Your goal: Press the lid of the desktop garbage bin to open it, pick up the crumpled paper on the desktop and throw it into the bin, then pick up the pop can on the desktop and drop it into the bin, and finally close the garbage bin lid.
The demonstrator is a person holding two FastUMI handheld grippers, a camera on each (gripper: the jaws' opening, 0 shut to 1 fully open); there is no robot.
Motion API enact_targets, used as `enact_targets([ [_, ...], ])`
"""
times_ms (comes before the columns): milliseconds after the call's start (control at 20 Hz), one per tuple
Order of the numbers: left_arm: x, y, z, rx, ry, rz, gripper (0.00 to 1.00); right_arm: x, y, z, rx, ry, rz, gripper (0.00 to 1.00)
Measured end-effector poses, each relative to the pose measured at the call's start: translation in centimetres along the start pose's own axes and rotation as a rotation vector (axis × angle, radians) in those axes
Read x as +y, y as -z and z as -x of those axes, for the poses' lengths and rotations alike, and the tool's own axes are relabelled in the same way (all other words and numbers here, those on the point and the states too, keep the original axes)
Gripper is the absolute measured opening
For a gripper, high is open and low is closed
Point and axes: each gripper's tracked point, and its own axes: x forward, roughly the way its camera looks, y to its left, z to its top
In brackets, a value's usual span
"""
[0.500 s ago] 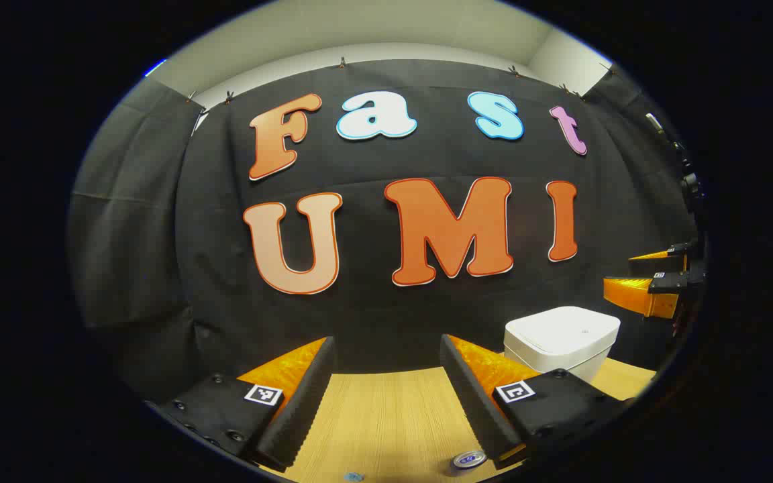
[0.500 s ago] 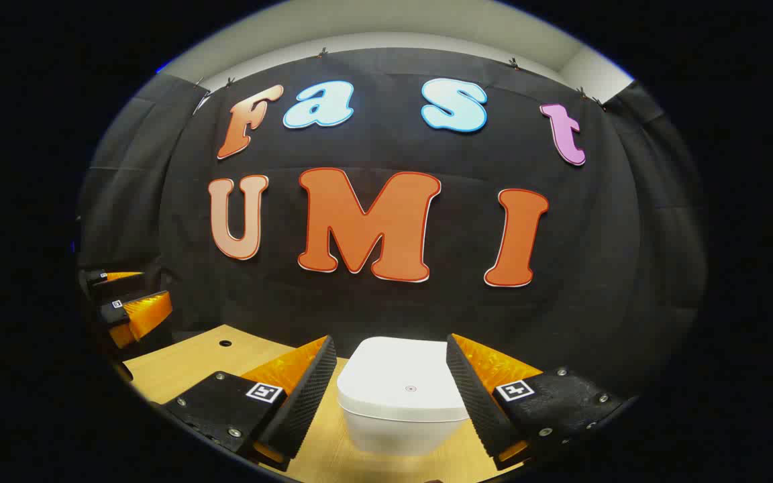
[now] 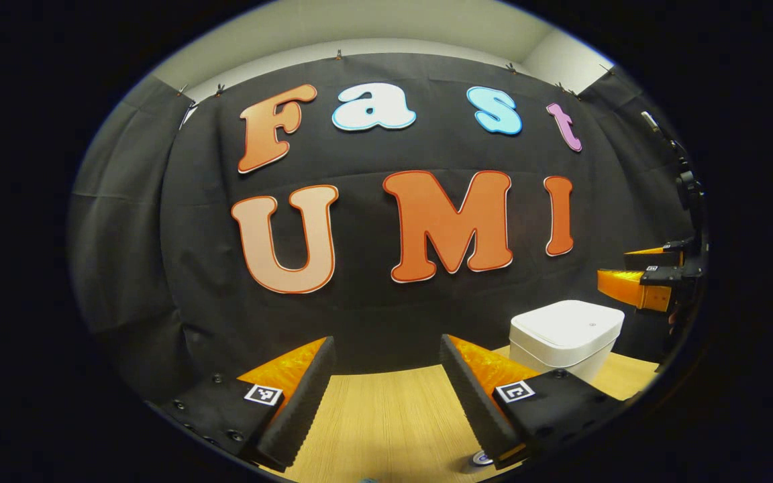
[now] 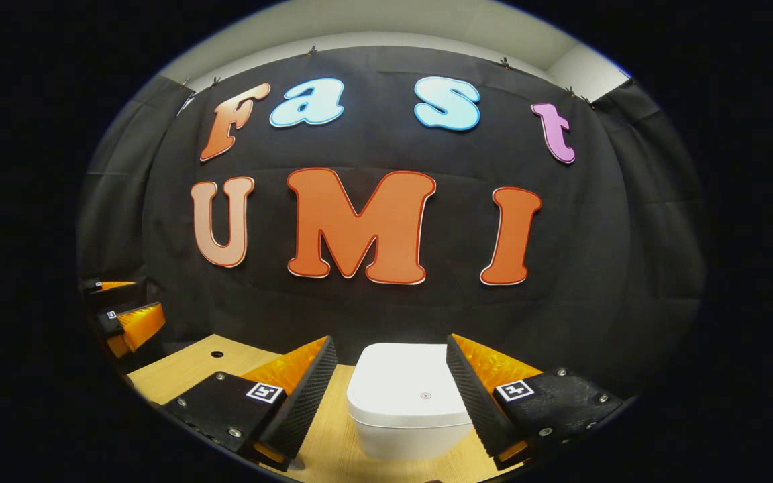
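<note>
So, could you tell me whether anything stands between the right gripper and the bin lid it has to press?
Nothing visible does. In the right gripper view the right gripper is open, its fingers framing the white garbage bin, whose shut lid lies bare, with open air in between.

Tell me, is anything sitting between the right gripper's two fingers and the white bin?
Nothing. In the right gripper view the right gripper is open, and the white bin with its lid shut sits on the wooden table just beyond the fingers, framed in the gap.
</note>
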Motion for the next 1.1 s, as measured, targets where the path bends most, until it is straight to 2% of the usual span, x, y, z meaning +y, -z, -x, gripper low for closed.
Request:
enact_targets([
  [250,1.2,0.6,-0.6,0.015,-0.001,0.009,0.97,0.9,0.0,-0.5,0.008,0.008,0.006,0.99],
  [300,1.3,0.7,-0.7,0.016,0.001,0.009,1.0,0.8,0.2,-0.5,0.014,0.011,0.008,0.99],
  [800,2.5,1.9,-0.7,0.052,-0.023,0.027,0.99,-0.7,1.9,-1.9,0.105,0.046,0.013,0.98],
  [1000,2.9,1.9,-0.4,0.056,-0.039,0.027,1.0,-1.5,2.3,-2.8,0.136,0.058,0.009,0.89],
  [1100,3.2,2.0,-0.3,0.057,-0.048,0.023,0.99,-1.8,2.6,-3.1,0.153,0.058,0.014,0.82],
])
